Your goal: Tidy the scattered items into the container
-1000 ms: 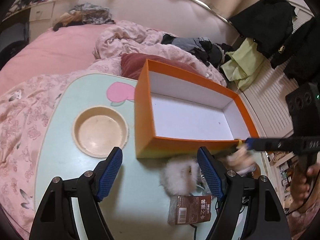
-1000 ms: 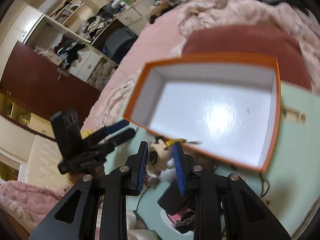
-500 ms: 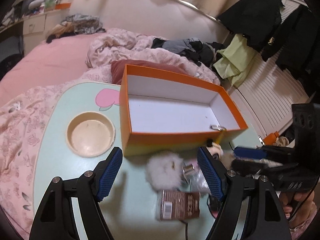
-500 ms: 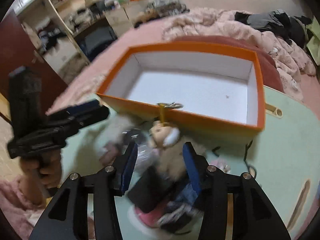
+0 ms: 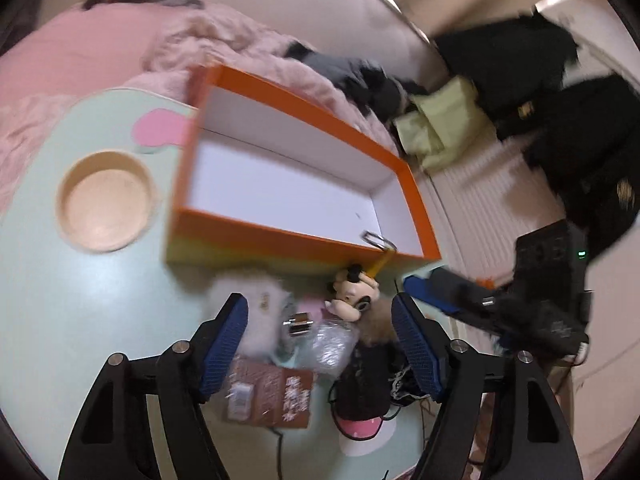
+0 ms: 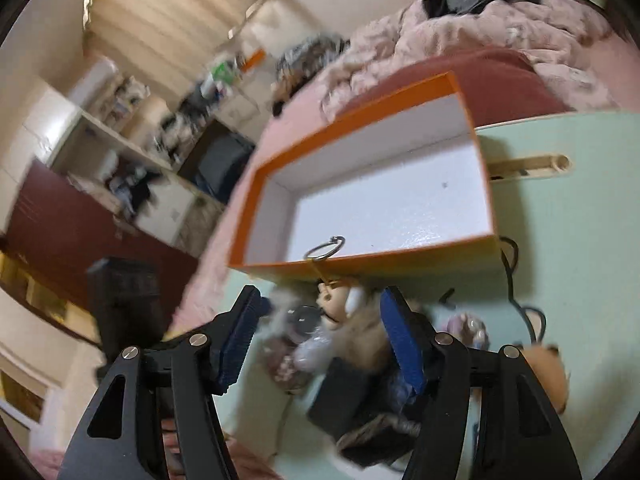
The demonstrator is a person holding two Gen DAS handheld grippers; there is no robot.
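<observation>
The orange box (image 5: 256, 234) with a white inside stands on the mint table. A small doll keychain (image 5: 354, 294) lies against its front wall, and the metal ring (image 5: 378, 240) hooks over the rim. My left gripper (image 5: 320, 304) hovers over the pile in front of the box, its jaws closing slightly, with nothing pressed between them. My right gripper (image 6: 320, 320) straddles the doll keychain (image 6: 344, 312) with its jaws opening and its pads off it. In the left wrist view the right gripper's fingertips (image 5: 432, 288) come in from the right.
In the pile lie a white fluffy pompom (image 5: 260, 308), a crinkled clear bag (image 5: 330, 340), a brown packet (image 5: 272, 396) and a black item (image 5: 360, 384). A round beige dish (image 5: 106, 200) sits left of the box. A black cable (image 6: 516, 292) and a brown plush (image 6: 548, 372) lie at right.
My right gripper was shut on the doll keychain and has opened. The doll now rests on the table against the box front. My left gripper has shifted slightly toward the pile.
</observation>
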